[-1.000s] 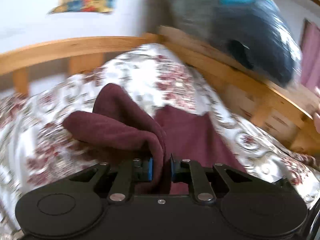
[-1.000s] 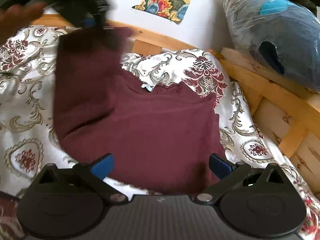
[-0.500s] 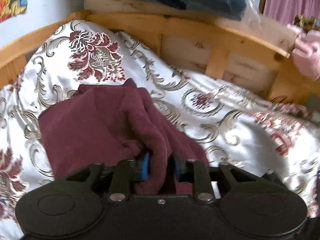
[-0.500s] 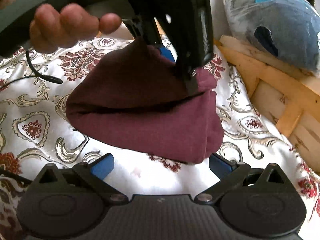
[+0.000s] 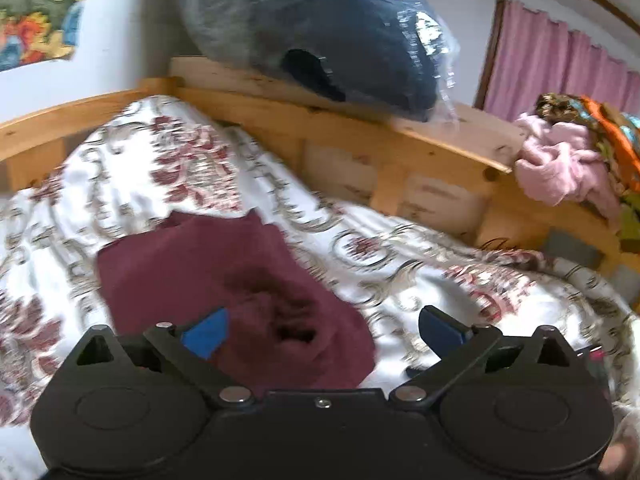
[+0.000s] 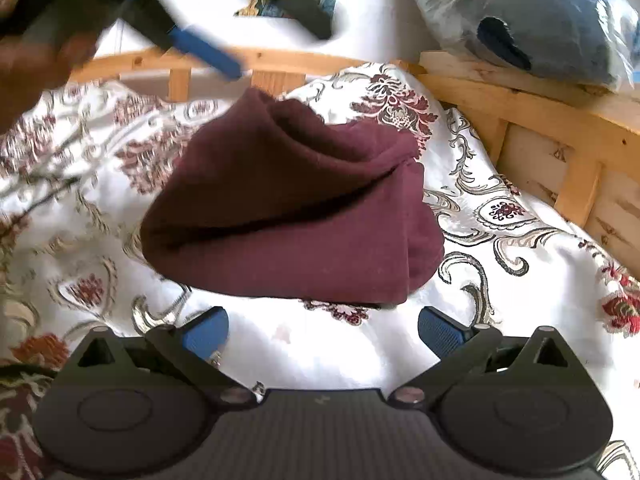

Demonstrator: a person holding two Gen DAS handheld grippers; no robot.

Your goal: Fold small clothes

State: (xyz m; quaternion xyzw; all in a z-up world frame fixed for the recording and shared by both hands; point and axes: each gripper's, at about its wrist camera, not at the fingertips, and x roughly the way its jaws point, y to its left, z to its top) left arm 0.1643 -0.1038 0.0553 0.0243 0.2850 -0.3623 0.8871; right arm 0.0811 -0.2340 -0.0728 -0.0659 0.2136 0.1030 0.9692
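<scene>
Maroon garment (image 6: 292,216), folded, rumpled, thick-layered.

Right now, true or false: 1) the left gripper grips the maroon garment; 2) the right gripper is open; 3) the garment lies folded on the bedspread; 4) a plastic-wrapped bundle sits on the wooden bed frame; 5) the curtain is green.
1) False: the left gripper is open, and the maroon garment lies loose.
2) True: the right gripper holds nothing.
3) True: it rests on the floral bedspread.
4) True: the plastic-wrapped bundle sits on the wooden bed frame.
5) False: the curtain is pink.
</scene>
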